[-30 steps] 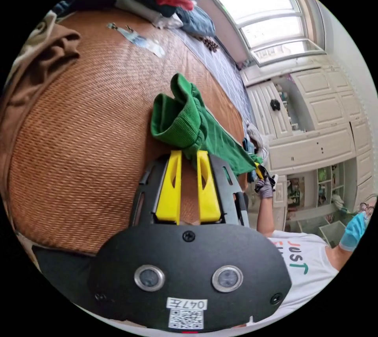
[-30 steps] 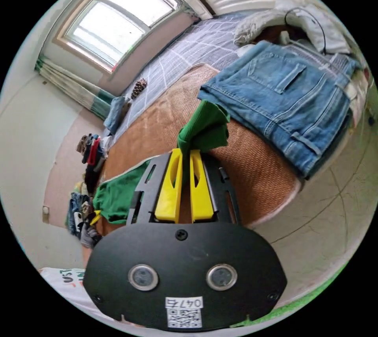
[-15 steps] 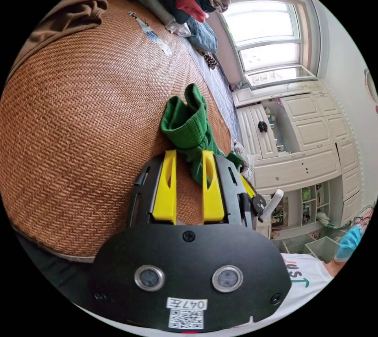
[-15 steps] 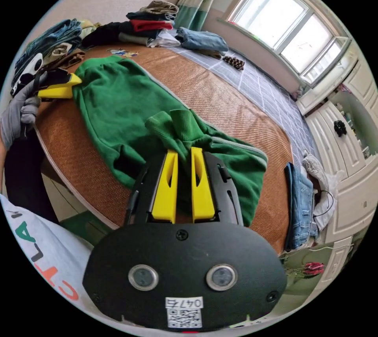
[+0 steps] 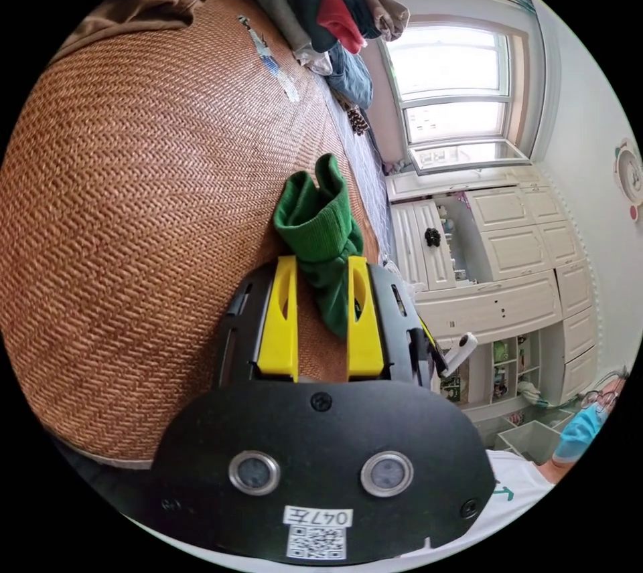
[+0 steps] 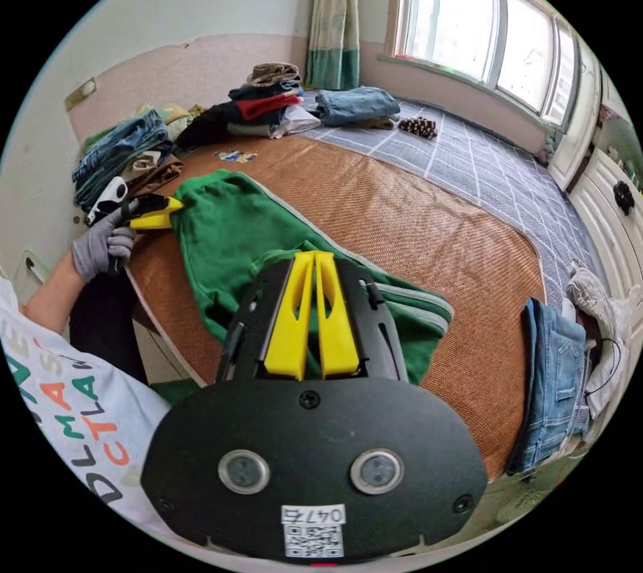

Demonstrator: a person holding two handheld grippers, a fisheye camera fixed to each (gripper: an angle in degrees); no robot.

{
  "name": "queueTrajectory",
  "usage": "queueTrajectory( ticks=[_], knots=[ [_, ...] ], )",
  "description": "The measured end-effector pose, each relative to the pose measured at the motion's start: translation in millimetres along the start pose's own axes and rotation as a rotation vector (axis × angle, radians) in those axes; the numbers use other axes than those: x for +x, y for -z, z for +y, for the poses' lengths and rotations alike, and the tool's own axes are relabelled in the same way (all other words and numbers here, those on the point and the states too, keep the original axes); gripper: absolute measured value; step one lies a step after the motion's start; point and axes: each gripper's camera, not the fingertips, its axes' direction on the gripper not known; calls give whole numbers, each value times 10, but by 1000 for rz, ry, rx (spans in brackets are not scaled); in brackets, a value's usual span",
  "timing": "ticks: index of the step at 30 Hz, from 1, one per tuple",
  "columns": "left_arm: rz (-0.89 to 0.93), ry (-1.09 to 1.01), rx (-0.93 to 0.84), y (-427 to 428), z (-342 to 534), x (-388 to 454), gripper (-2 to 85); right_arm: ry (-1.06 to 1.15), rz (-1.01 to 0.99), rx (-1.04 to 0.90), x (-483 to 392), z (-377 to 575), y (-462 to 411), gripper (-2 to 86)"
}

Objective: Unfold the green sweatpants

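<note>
Woven mat [image 6: 429, 225] on bed: green sweatpants [image 6: 228, 238] lie partly spread, lower end doubled over. Left gripper [image 5: 321, 265], jaws apart, straddles the cuff. Right gripper [image 6: 315, 258] pressed together, nothing visibly gripped. Remaining: flatten that fold, probably.

One pair of green sweatpants [image 6: 231, 238] spread on one woven mat [image 6: 429, 225], toward its near edge. Two yellow-jawed grippers: the left gripper [image 6: 157, 215] at the garment's far end in one gloved hand [image 6: 100, 250], the right gripper [image 6: 315, 258] at the near end. One folded pair of jeans [image 6: 552, 385] at the mat's right edge, one pile of folded clothes [image 6: 258, 108] past its far edge (pieces too bunched to count), one folded denim piece [image 6: 355, 104] beside that pile, one pine cone [image 6: 416, 126], one window [image 6: 489, 44], one curtain [image 6: 331, 11].
</note>
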Motion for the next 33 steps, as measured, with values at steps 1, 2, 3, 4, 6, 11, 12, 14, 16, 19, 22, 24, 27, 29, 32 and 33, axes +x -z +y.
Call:
queueTrajectory(
  ticks=[1, 2, 3, 4, 6, 11, 12, 14, 16, 19, 22, 24, 27, 29, 32, 33],
  knots=[
    [-5, 0, -1, 47, -94, 91, 93, 16, 4, -27, -20, 2, -117, -5],
    [-9, 0, -2, 69, -142, 141, 89, 65, -6, -126, -92, 53, -426, -5],
    [-22, 0, 2, 118, -234, 250, 81, 88, -9, -193, -168, 195, -716, -6],
    [-32, -5, 17, 168, -311, 378, 74, 72, 12, -102, -183, 303, -688, -6],
    [-67, -52, 53, 255, -412, 684, 65, 64, 45, -19, -149, 560, -621, -6],
    [-279, -435, 87, 304, -682, 2472, 58, -21, -33, -25, 218, 756, -580, -6],
    [-323, -544, 85, 232, -725, 3029, 58, -50, -59, -18, 329, 828, -553, -6],
    [-373, -713, 68, 37, -730, 3890, 58, -100, -114, 8, 527, 952, -439, -6],
    [-412, -929, 19, -378, -596, 4938, 57, -176, -137, 83, 791, 1122, -147, -5],
    [-437, -1158, -99, -1184, -229, 5853, 59, -370, 3, 328, 1304, 1685, 646, -3],
    [-437, -1275, -257, -2185, 234, 6130, 76, -546, 88, 416, 1871, 2344, 1175, 11],
    [-488, -1285, -347, -2783, 460, 5996, 119, -637, 29, 398, 2281, 2794, 1284, 79],
    [-432, -1210, -525, -3131, 526, 5724, 179, -714, -151, 330, 2637, 3157, 1149, 157],
    [-351, -1178, -513, -2889, 421, 5673, 181, -721, -223, 305, 2756, 3269, 999, 176],
    [-294, -1167, -465, -2331, 80, 5609, 167, -706, -228, 210, 2933, 3300, 648, 196],
    [-293, -1152, -436, -2092, -122, 5557, 163, -700, -252, 158, 3017, 3298, 464, 197]
  ],
)
